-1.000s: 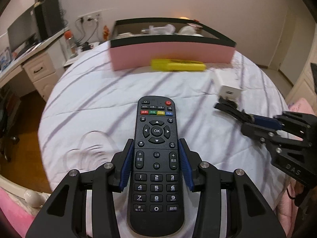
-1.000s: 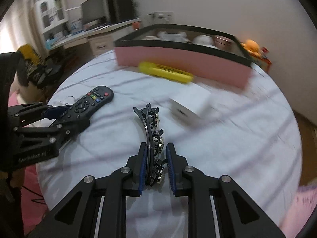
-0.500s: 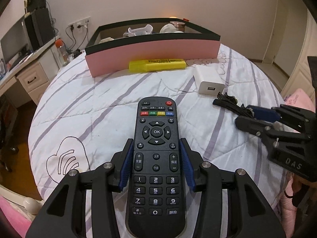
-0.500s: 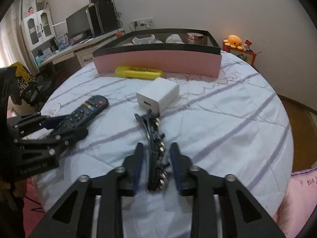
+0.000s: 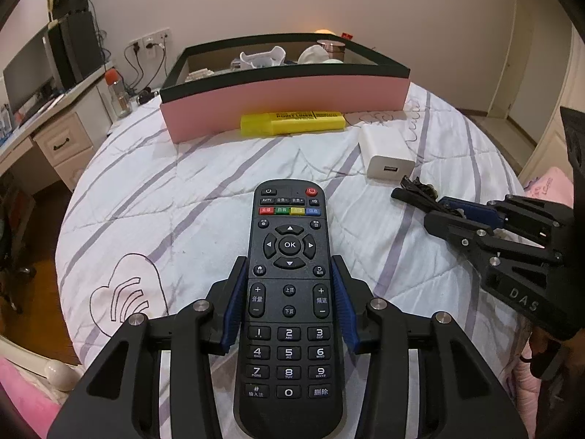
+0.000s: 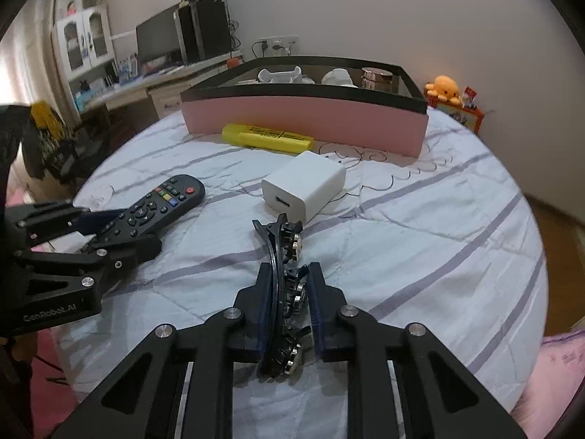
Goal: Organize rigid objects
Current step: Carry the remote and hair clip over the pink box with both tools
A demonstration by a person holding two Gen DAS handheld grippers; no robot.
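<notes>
Compared with a second ago, the pink box (image 5: 285,104) and yellow highlighter (image 5: 292,123) sit more squarely across the far side of the bed (image 5: 182,190), and the blur is gone. The white charger (image 6: 305,185) now lies just beyond the tip of the hair clip (image 6: 283,256), nearer to it than before. The right gripper (image 6: 289,274) has just been closing again after a brief widening; its blue pads are narrow and pressed on the black hair clip, which is between them.

The left gripper (image 5: 289,274) is unchanged, its jaws at a middling width clamped on the sides of the black remote control (image 5: 289,292). The remote's long axis runs straight away from that gripper, its power-button end pointing far toward the pink box, its number keys at the near end. In the right wrist view it lies at the left, angled toward the charger.

The hair clip's long axis also runs near to far, slightly curved, its open tip pointing at the charger. It stands on edge, decorated side to the right.
</notes>
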